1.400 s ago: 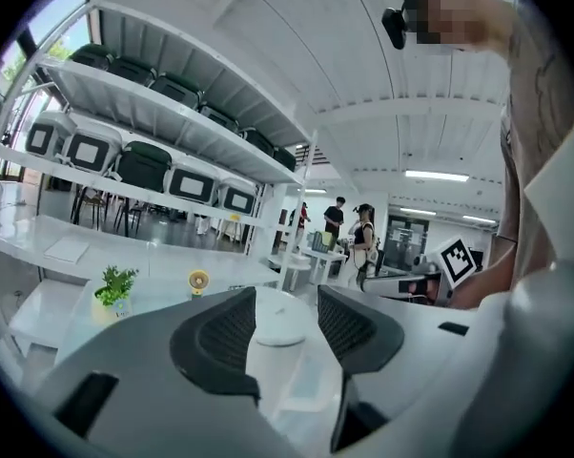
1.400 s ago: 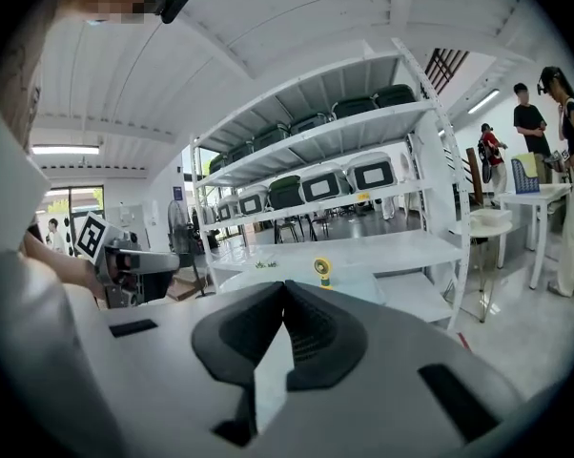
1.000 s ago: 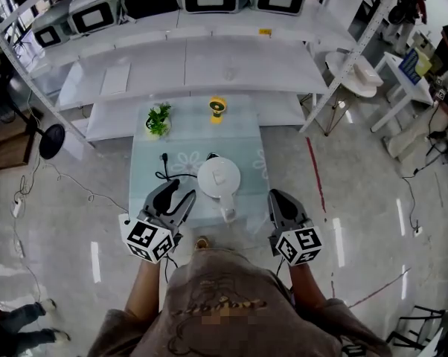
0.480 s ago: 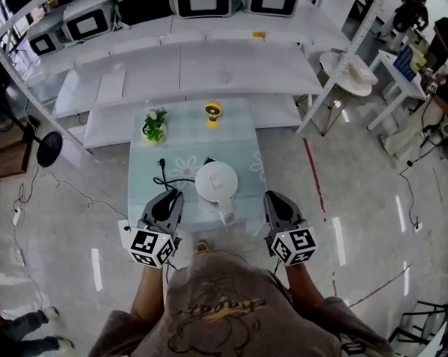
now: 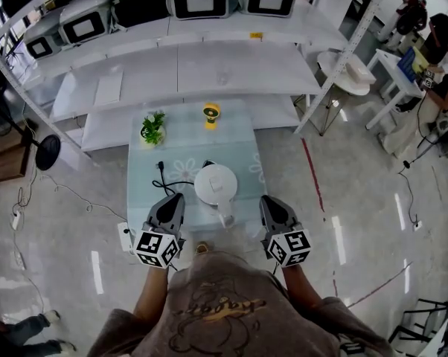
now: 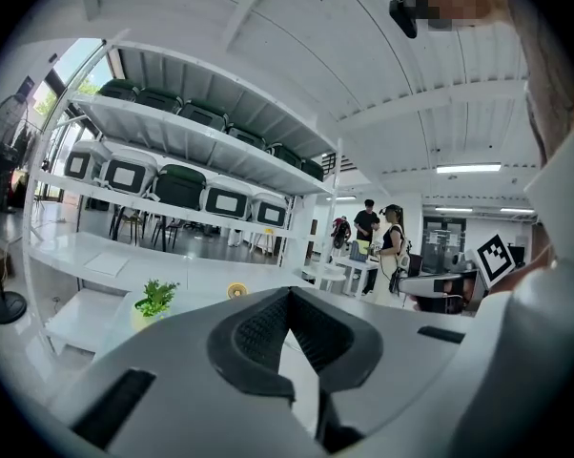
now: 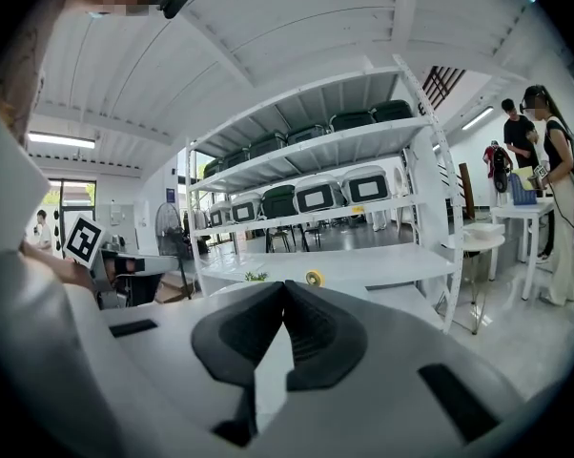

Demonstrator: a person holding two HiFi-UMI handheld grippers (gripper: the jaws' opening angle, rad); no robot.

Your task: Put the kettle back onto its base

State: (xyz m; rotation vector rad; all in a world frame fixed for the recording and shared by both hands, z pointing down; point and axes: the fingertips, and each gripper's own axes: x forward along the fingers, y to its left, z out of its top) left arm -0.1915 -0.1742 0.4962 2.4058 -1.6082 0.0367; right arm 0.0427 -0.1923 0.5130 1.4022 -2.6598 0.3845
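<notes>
While left gripper (closed) hovers, kettle stands rightward.

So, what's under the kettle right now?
A black cord runs across the table to the kettle. From above, its white body covers whatever is beneath, so the base can't be seen.

A second ago the left gripper, at seven o'clock from the kettle, had its jaws spread wide; they have since swung together and now meet with nothing between them. This gripper and the right gripper, at four o'clock from the kettle, have both sunk a little and drawn slightly in toward each other. In the head view the whole scene has slid a touch toward seven o'clock, bringing a person at two o'clock further into the frame.
</notes>
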